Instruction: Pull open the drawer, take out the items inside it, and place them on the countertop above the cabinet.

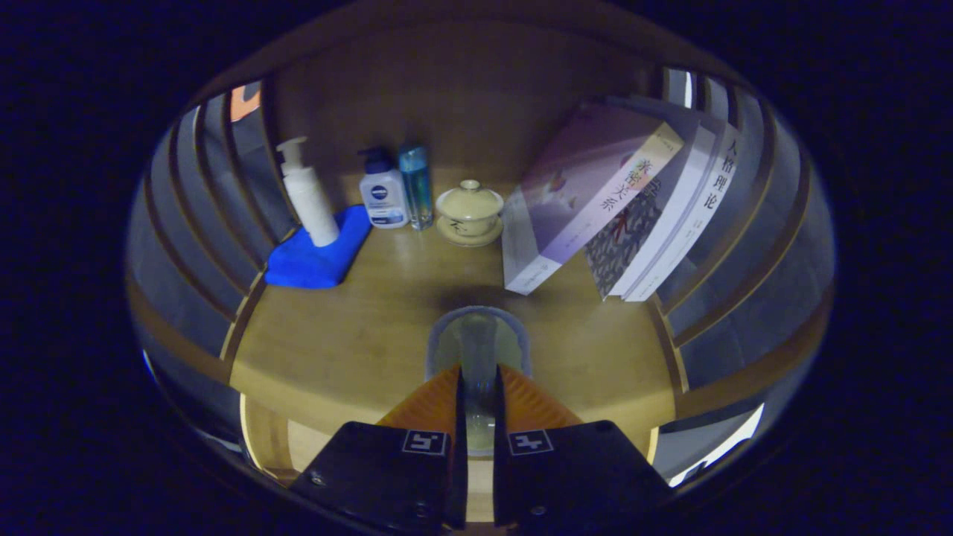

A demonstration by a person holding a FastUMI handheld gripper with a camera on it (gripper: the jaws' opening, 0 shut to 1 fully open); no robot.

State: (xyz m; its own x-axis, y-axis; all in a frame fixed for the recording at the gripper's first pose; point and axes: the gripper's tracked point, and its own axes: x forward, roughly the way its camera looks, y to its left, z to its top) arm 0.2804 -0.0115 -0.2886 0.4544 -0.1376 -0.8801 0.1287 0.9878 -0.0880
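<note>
On the countertop (357, 335), seen from the gripper view, the gripper (479, 380) holds a clear glass (478, 350) upright, its 2 fingers (432, 402) clenched on the glass's near wall with only a thin gap between them. The glass sits just ahead of the fingertips, over the bare front middle of the wood, and whether its base touches the top I cannot tell. Judging by the task, it is an item from the drawer being set down here, where open space keeps it apart from everything behind. Beyond it, along the back wall, stand a white pump bottle (309, 193) on a blue cloth (316, 253), a smaller pump bottle (383, 195), a blue bottle (415, 184) touching it, and a lidded cup (470, 212) on its saucer. 3 books (595, 193) lean leftward, propped on the right side rail.
</note>
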